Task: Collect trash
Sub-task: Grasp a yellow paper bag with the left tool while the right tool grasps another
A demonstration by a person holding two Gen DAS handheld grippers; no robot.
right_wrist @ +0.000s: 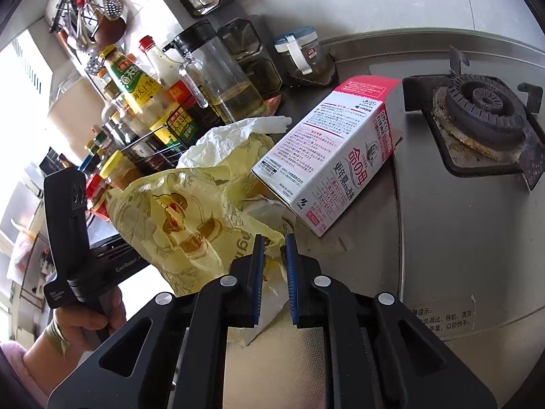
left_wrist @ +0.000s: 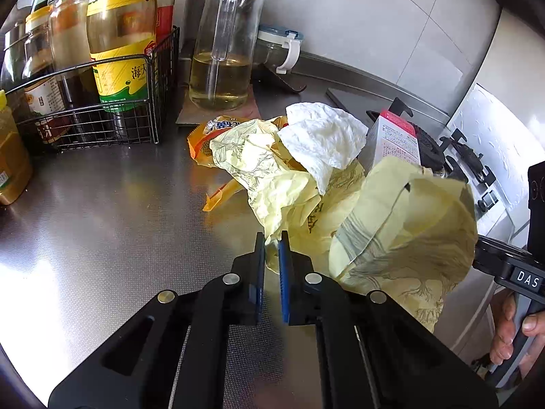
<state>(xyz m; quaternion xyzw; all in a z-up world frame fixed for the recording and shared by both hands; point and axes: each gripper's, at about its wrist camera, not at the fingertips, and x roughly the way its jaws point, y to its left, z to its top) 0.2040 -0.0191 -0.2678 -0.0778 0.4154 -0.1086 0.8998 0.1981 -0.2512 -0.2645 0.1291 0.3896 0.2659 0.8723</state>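
Partly hidden behind the yellow bag (right_wrist: pixel 190 218), both the left gripper (left_wrist: pixel 271 248) and the right gripper (right_wrist: pixel 272 248) clamp its crumpled edge, while the box (right_wrist: pixel 327 156) lies slanting toward the back wall.

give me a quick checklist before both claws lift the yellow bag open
1. Left claw pinching the yellow plastic bag edge: ok, film sits between the nearly closed pads.
2. Right claw pinching the bag's other edge: ok, pads closed on yellow film.
3. White paper towel free to go in: ok, lying loose on top of the bag.
4. Pink and white carton clear of the bag: not ok, it leans against it.
5. Orange snack wrapper reachable: cannot tell, partly buried under the bag.
6. Oil pitcher clear of the pile: ok.
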